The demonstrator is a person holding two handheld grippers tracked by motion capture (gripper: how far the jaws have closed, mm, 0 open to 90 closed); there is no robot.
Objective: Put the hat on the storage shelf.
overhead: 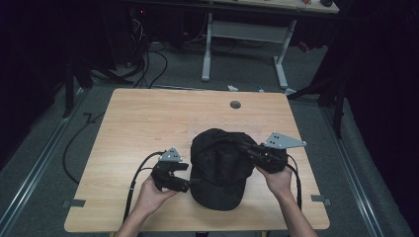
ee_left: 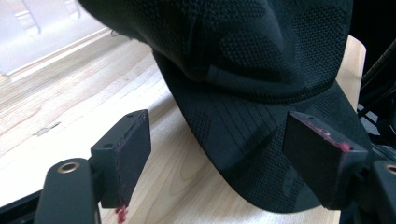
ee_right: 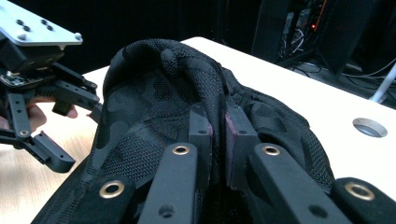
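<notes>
A black knit cap [overhead: 217, 168] lies on the wooden table [overhead: 148, 118], its brim toward the person. My right gripper [overhead: 245, 148] comes in from the right and is shut on a pinched fold of the cap's crown [ee_right: 140, 107]; in the right gripper view the two pads [ee_right: 201, 126] squeeze the fabric between them [ee_right: 218, 126]. My left gripper [overhead: 190, 183] sits at the brim's left edge with its jaws wide open. In the left gripper view the brim [ee_left: 261, 154] lies just ahead of the open jaws [ee_left: 224, 144], and neither pad presses on it.
A round cable hole [overhead: 235, 104] sits in the table near its far edge. Beyond the table stands a white desk frame [overhead: 247, 34], with cables [overhead: 148, 64] on the floor. Bare wood stretches left of the cap.
</notes>
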